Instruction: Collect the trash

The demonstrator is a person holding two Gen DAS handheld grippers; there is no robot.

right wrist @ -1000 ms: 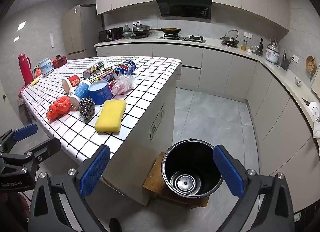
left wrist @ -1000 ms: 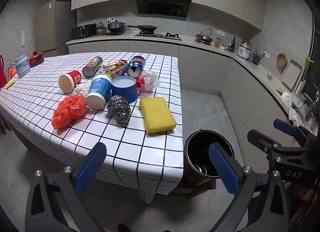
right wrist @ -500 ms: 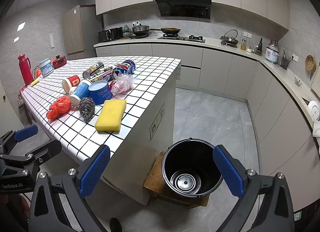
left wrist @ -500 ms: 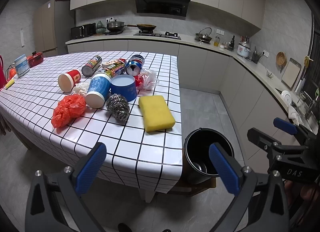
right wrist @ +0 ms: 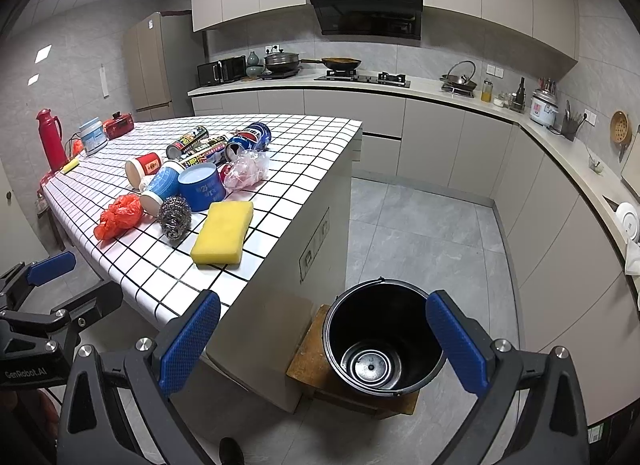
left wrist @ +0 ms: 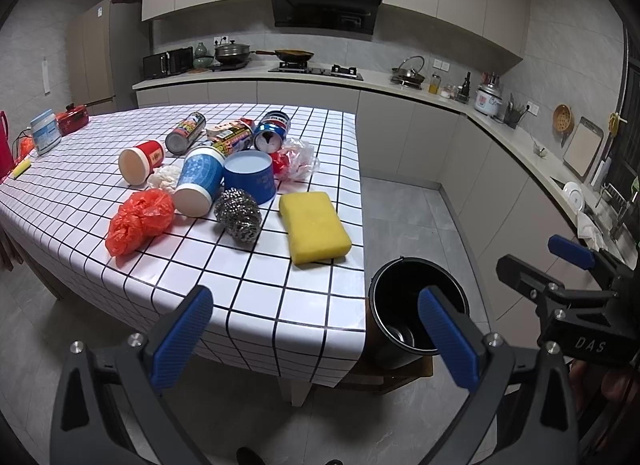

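Note:
Trash lies on the checked table (left wrist: 256, 285): a yellow sponge (left wrist: 314, 227), a steel scourer (left wrist: 238, 215), a red plastic bag (left wrist: 138, 221), a blue tub (left wrist: 250, 177), paper cups (left wrist: 200, 185), several cans (left wrist: 272, 133) and a clear bag (left wrist: 296, 159). An empty black bucket (right wrist: 382, 339) stands on a wooden stool beside the table's near corner; it also shows in the left wrist view (left wrist: 416, 317). My left gripper (left wrist: 316, 335) is open and empty before the table edge. My right gripper (right wrist: 324, 341) is open and empty above the bucket's near side.
A red flask (right wrist: 50, 139), a white jar (right wrist: 93, 140) and a red pot (right wrist: 118, 125) stand at the table's far left end. Kitchen counters (right wrist: 440, 93) run along the back and right walls. Grey tiled floor (right wrist: 420, 233) lies between table and counters.
Both grippers stay open and empty. The left wrist view has crept slightly toward the table; the right view is almost unchanged.

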